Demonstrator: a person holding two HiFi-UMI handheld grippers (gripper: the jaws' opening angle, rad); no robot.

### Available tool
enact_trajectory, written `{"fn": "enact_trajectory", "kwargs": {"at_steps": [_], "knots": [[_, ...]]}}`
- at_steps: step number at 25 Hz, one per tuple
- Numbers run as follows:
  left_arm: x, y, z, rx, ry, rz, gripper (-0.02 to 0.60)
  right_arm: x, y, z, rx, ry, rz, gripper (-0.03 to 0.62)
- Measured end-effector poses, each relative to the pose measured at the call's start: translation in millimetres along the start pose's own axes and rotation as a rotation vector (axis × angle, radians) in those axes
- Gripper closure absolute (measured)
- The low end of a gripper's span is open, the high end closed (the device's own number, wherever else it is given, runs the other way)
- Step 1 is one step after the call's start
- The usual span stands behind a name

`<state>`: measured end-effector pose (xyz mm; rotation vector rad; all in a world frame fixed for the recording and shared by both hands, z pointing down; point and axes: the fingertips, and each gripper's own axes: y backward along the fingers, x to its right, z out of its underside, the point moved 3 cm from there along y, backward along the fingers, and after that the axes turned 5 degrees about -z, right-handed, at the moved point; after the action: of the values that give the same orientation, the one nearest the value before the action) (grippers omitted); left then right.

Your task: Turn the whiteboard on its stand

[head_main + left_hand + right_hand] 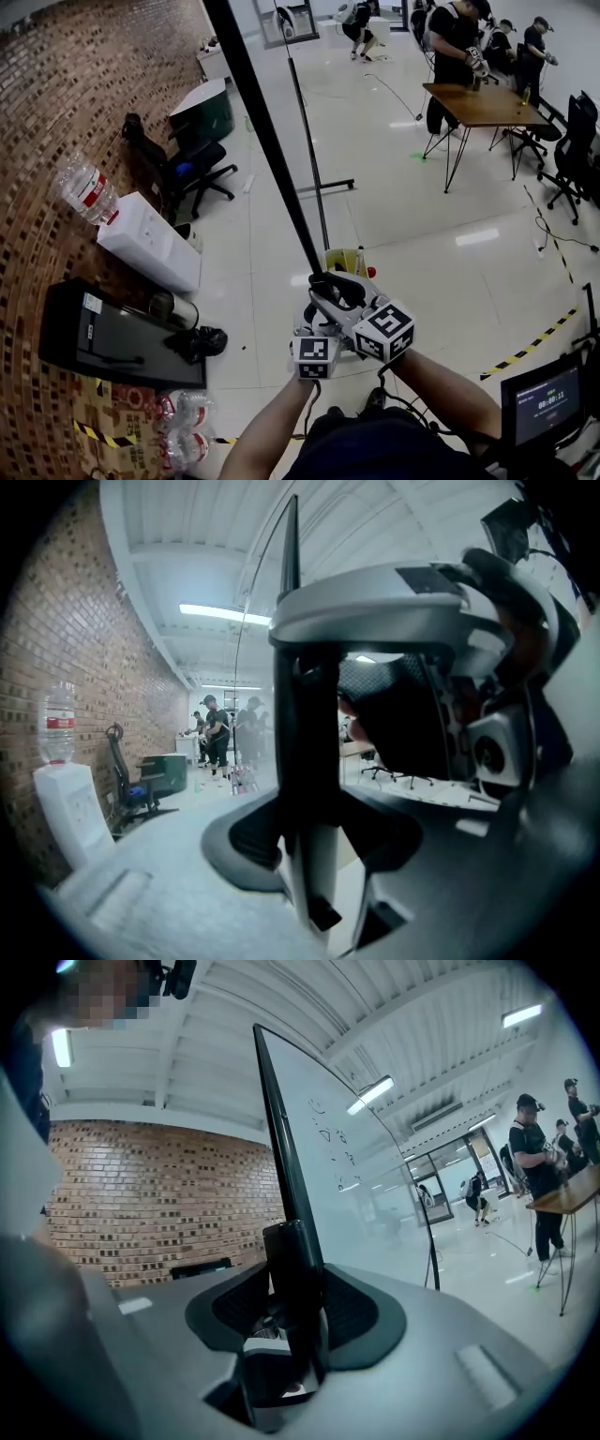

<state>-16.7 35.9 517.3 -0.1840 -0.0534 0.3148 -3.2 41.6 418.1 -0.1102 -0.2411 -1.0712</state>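
The whiteboard (267,141) is seen edge-on in the head view, as a black-framed line running from the top down to my hands. Both grippers hold its lower frame edge close together. My left gripper (312,319) sits just below my right gripper (336,286). In the left gripper view the black frame (305,752) stands upright between the pads of the left gripper (314,846), which press on it. In the right gripper view the white board face (356,1176), with faint writing, rises to the right, and the right gripper (295,1312) is shut on the frame (292,1269).
A brick wall (56,112) runs along the left, with a water dispenser (145,239), an office chair (192,169) and a black cabinet (112,333) beside it. A thin stand pole (314,178) is behind. People stand at a wooden table (483,103) far right. A monitor (548,403) is at lower right.
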Motion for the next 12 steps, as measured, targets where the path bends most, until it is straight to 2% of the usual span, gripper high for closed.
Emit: {"fn": "enact_trajectory", "kwargs": {"at_steps": [3, 5, 9, 12], "knots": [[6, 6, 6, -0.005, -0.009, 0.021, 0.397, -1, 9, 2, 0.025, -0.002, 0.01, 0.413], [12, 10, 4, -0.006, 0.021, 0.038, 0.399, -2, 15, 1, 0.034, -0.006, 0.019, 0.413], [17, 19, 0, 0.036, 0.044, 0.07, 0.399, -11, 22, -6, 0.045, 0.002, 0.043, 0.411], [20, 29, 0, 0.014, 0.044, 0.07, 0.4, -19, 27, -6, 0.044, 0.002, 0.064, 0.41]]}}
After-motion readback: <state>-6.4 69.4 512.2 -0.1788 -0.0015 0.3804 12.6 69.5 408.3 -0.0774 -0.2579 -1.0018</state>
